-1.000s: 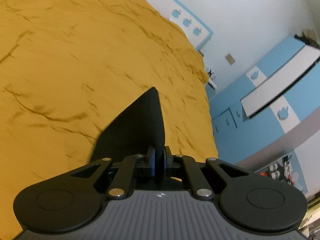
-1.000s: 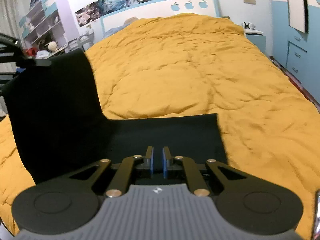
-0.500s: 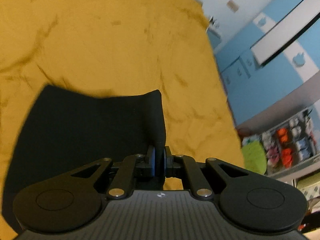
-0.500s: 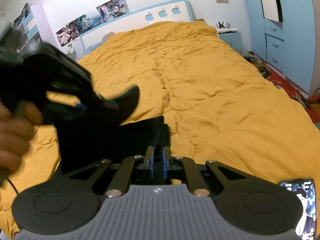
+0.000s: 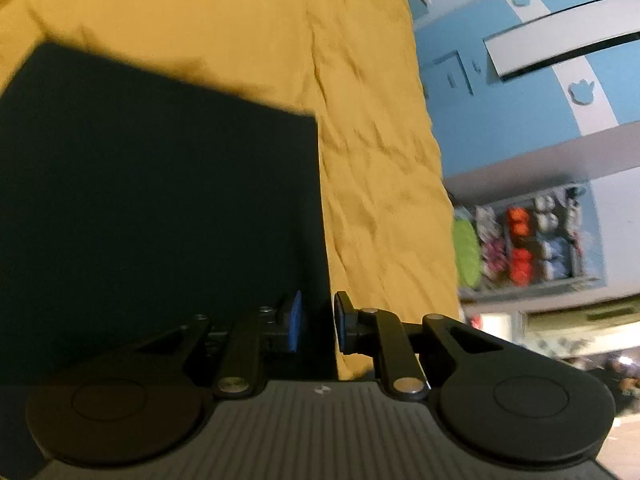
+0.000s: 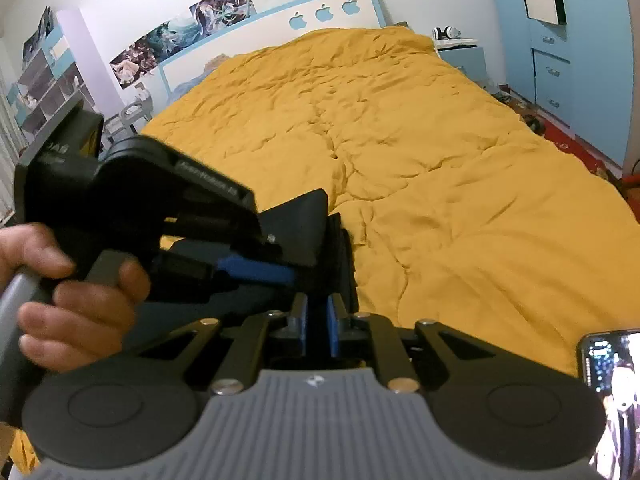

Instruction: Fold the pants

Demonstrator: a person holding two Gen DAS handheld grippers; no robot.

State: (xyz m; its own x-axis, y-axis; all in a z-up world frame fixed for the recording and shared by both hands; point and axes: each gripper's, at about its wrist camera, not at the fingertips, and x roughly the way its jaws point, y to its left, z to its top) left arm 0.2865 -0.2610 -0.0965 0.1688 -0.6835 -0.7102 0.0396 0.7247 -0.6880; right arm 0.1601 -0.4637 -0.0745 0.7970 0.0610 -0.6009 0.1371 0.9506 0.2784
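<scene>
Black cloth, the pants (image 5: 160, 208), lies as a flat dark panel on the mustard-yellow quilt (image 5: 360, 100) of the bed, at the near end, far from the headboard (image 6: 280, 20) with the apple shapes. In the left wrist view the right edge of the pants runs straight toward your left gripper (image 5: 316, 322), and this gripper sits just at that edge. Its jaws are opening now: a clear gap stands between the blue pads (image 5: 295, 320), cloth lies in this gap, and the pads do not seem to press on it. I judge you are letting the folded layer go here so that it rests on the layer below. In the right wrist view your right gripper (image 6: 317, 320) is just beside the same near edge of the pants, and its jaws are opening too, though the gap is narrower. Dark cloth fills this gap, and I cannot tell for sure whether the pads touch it. Your left hand (image 6: 68, 300) holds the other tool low over the pants, close to the right gripper, which suits laying both corners down together. A phone (image 6: 612, 380) with a lit screen lies near the pants, at the bed's near right.
</scene>
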